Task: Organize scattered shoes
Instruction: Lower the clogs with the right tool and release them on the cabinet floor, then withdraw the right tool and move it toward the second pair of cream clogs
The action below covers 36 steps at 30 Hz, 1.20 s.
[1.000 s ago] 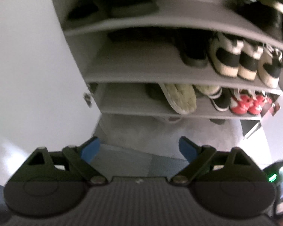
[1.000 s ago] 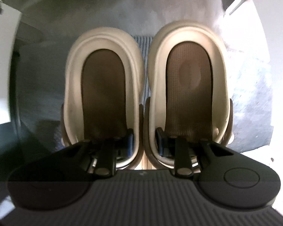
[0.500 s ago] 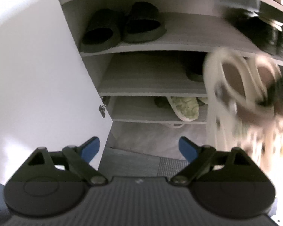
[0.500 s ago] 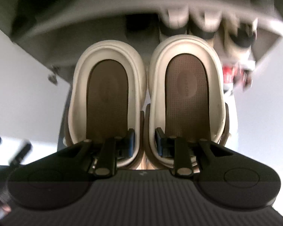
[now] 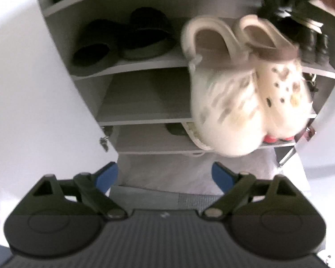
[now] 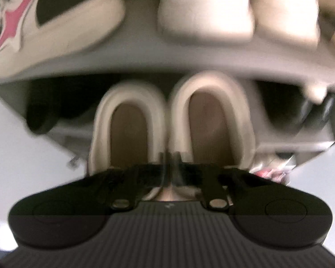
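A pair of cream clogs (image 5: 245, 102) with brown footbeds hangs toes down in front of the grey shoe cabinet (image 5: 145, 116), level with its black-slipper shelf. My right gripper (image 6: 170, 163) is shut on the pair of cream clogs (image 6: 174, 120), pinching the two heel rims together; both openings face the camera, blurred by motion. My left gripper (image 5: 165, 175) is open with blue pads and holds nothing, low in front of the cabinet's bottom shelf.
Black slippers (image 5: 125, 42) fill the left of the upper shelf. The middle shelf (image 5: 145, 102) shows bare board on its left. A white and pink sneaker (image 6: 47, 22) and pale shoes (image 6: 205, 9) sit on a shelf above the clogs. White walls flank the cabinet.
The right gripper has lifted the clogs from the floor up to the height of the upper shelves. The left gripper tilted upward, staying open.
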Tool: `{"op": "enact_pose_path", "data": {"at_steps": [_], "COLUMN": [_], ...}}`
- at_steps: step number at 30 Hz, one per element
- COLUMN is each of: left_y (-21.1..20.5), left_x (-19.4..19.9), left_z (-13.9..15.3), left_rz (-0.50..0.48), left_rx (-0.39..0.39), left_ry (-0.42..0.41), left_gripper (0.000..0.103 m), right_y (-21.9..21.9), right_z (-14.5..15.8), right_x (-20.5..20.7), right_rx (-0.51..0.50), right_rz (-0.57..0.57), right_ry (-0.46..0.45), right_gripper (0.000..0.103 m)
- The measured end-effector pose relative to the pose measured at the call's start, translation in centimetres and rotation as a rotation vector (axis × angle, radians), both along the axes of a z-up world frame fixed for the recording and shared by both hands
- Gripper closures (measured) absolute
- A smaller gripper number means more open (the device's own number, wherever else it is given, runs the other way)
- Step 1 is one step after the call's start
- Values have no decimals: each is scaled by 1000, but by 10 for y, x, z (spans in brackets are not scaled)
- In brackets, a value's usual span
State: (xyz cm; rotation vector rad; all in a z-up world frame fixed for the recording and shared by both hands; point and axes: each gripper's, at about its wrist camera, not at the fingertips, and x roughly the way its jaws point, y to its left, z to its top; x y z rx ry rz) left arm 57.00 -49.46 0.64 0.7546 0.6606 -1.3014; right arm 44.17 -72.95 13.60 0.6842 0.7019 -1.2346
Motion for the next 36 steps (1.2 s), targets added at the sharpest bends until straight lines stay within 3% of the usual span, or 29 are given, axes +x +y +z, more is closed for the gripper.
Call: {"op": "enact_pose_path", "data": {"at_steps": [4,8,15,24,30,36], "left_y": [-8,5,29,52,75,116], "left_x": [2,15,28,21,20,37], "left_z": [-13,-18,-20,-14,-13,7], "left_rz": [-13,-26,-34,-74,-122,-225], "left_rx": [22,30,72,90,135,159], "left_ry": [16,-12,-40,-36,-9,46], "left_gripper": [11,11,11,11,11,11], "right_y": [-26,-12,25,159,212,252], "right_z": [-21,-43,-82,-131,-160,-186], "right_x": [4,12,-6,-65,-99,-139], "right_rx": [20,29,132,203,238,258], "right_rz": [-8,21,-35,-133,-206,-334], "right_ry": [15,-1,-43,-123,-169,-47], "right_gripper": [100,99,99,99,98,98]}}
